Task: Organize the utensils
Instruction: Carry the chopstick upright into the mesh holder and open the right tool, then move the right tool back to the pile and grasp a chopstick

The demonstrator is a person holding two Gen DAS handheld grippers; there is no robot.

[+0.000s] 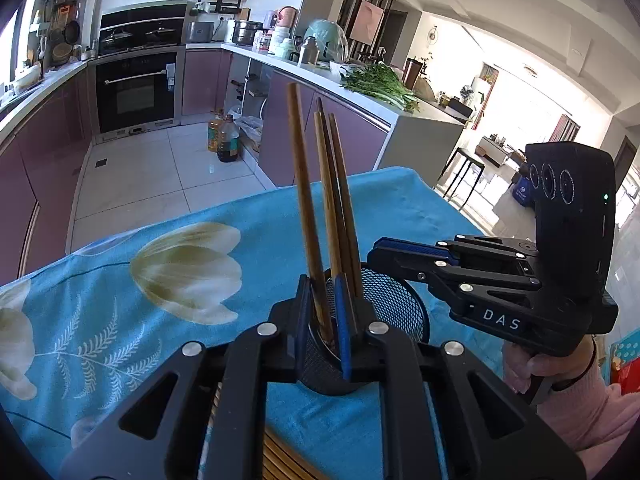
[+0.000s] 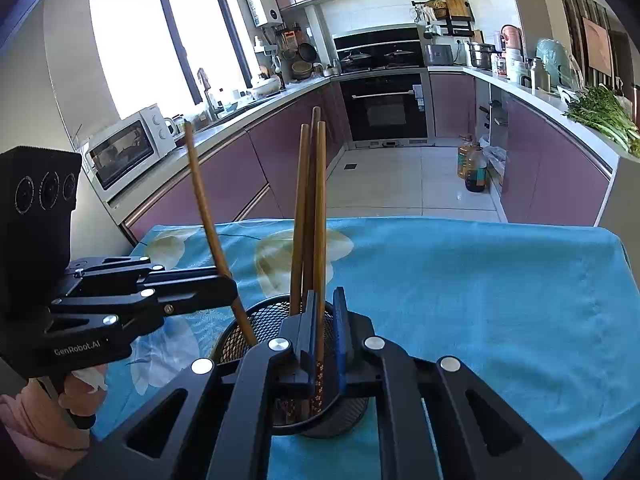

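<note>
Placement step: each narrow claw, left (image 1: 326, 312) and right (image 2: 324, 336), holds one chopstick (image 1: 306, 216) inside the holder (image 1: 394, 304); next, jaws must widen, then lift clear.

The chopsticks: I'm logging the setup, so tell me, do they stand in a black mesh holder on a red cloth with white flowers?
Not quite: the cloth is blue, not red, as the right wrist view shows. The rest holds: the chopsticks stand in the black mesh holder, and the cloth bears white flowers.
</note>
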